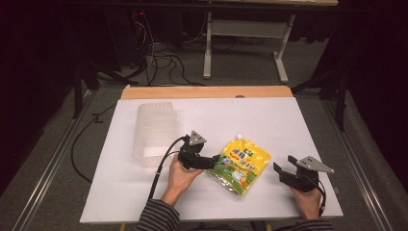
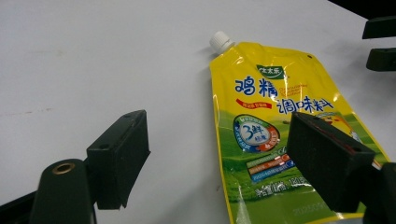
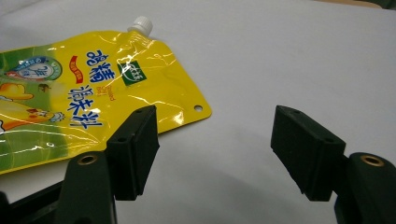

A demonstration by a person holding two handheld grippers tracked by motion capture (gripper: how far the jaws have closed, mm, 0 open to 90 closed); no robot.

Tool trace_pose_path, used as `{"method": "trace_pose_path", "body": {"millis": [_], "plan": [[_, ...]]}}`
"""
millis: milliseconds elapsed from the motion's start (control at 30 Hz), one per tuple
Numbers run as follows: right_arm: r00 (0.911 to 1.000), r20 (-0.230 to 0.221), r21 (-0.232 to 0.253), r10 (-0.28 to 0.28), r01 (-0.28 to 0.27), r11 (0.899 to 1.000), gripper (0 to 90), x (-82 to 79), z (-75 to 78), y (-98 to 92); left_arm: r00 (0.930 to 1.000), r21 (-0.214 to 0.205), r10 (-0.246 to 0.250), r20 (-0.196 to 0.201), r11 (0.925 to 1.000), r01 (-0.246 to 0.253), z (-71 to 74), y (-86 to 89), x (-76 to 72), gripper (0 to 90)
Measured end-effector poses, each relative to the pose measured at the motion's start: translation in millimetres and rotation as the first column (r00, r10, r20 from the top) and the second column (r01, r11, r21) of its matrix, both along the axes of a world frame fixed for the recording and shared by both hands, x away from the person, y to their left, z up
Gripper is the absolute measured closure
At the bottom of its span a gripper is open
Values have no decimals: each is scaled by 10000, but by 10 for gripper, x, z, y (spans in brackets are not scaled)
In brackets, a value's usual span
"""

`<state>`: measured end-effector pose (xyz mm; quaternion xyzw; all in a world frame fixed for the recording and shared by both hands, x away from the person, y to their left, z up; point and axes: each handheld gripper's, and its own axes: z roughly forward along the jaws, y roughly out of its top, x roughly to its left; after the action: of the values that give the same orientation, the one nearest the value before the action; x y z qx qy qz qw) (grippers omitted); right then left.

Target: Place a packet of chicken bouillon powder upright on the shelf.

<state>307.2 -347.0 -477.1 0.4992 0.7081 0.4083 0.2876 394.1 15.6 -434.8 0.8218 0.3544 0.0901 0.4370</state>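
Note:
A yellow spouted pouch (image 1: 243, 163) with blue printed characters and a white cap (image 1: 237, 137) lies flat on the white table top (image 1: 269, 120), cap pointing away from me. My left gripper (image 1: 213, 162) is at the pouch's left edge and stands open. In the left gripper view the pouch (image 2: 275, 107) has its left edge between the jaws of that gripper (image 2: 219, 154), with the right jaw above the print. My right gripper (image 1: 284, 166) is open just right of the pouch and apart from it. In the right gripper view the pouch (image 3: 84, 102) lies left of the open gripper (image 3: 215, 149).
A stack of clear plastic containers (image 1: 154, 132) stands on the table left of my left hand. The table's wooden back edge (image 1: 207, 91) lies beyond. Cables (image 1: 163, 62) and a desk frame (image 1: 245, 29) are on the floor behind. The right gripper's jaws show at the left gripper view's top right.

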Motion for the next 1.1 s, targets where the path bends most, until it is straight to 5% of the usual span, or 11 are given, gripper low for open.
{"method": "trace_pose_path", "body": {"millis": [433, 767, 1100], "plan": [[9999, 106, 126, -22, 21, 9999, 327, -9, 1, -20, 9962, 464, -555, -673, 9972, 587, -16, -268, 147, 201], [10000, 34, 105, -56, 56, 9999, 327, -6, 2, -11, 9897, 690, -854, -1152, 9932, 937, -245, -469, 243, 235], [10000, 21, 44, -33, 32, 10000, 326, -1, 0, -10, 9894, 992, -1003, -1046, 9889, 1107, -354, -604, 199, 283]]}}
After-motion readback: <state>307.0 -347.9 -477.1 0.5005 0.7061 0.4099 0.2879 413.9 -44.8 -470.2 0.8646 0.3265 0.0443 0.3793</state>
